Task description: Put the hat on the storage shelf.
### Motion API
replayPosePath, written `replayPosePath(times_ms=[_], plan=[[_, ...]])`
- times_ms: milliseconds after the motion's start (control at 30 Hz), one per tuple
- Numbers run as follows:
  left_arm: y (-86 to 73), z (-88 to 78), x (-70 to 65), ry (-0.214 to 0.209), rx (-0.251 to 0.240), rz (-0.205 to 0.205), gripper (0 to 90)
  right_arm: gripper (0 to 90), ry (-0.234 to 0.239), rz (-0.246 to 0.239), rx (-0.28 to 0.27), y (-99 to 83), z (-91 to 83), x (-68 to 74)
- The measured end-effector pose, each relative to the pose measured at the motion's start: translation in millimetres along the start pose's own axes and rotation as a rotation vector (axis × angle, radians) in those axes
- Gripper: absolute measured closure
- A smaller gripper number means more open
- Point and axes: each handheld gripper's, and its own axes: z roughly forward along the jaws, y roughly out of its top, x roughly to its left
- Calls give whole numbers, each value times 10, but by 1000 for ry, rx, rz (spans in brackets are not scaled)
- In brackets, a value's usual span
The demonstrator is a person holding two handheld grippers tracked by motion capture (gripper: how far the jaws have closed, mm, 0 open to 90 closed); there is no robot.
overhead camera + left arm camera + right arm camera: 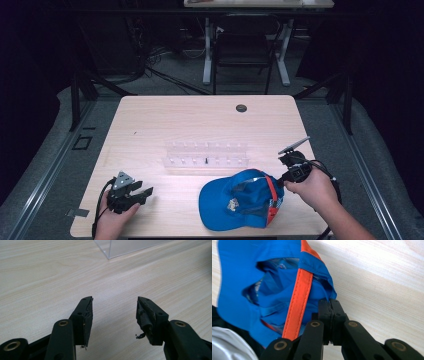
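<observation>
Right claw (331, 305) pinches the blue cap's (239, 272) back edge, seemingly lifting it.

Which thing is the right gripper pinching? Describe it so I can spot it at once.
On the wooden table, look near the front edge, just before the clear rack. The blue cap lies there, the right gripper shut on its rim. Its bright blue cloth and orange strap set it apart.
</observation>
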Motion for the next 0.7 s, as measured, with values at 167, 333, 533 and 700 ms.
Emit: replayPosePath(times_ms=[167,333,533,700], plan=[[0,-1,0,-1,0,0,477,894,16,21,14,79,-149,29],[0,6,-8,-3,7,3,476,895,27,33,10,117,-261,43],[-1,12,-17,-2,10,3,476,895,85,85,-11,142,-339,30],[-2,15,-9,-6,11,2,476,895,140,139,-17,166,-423,1]])
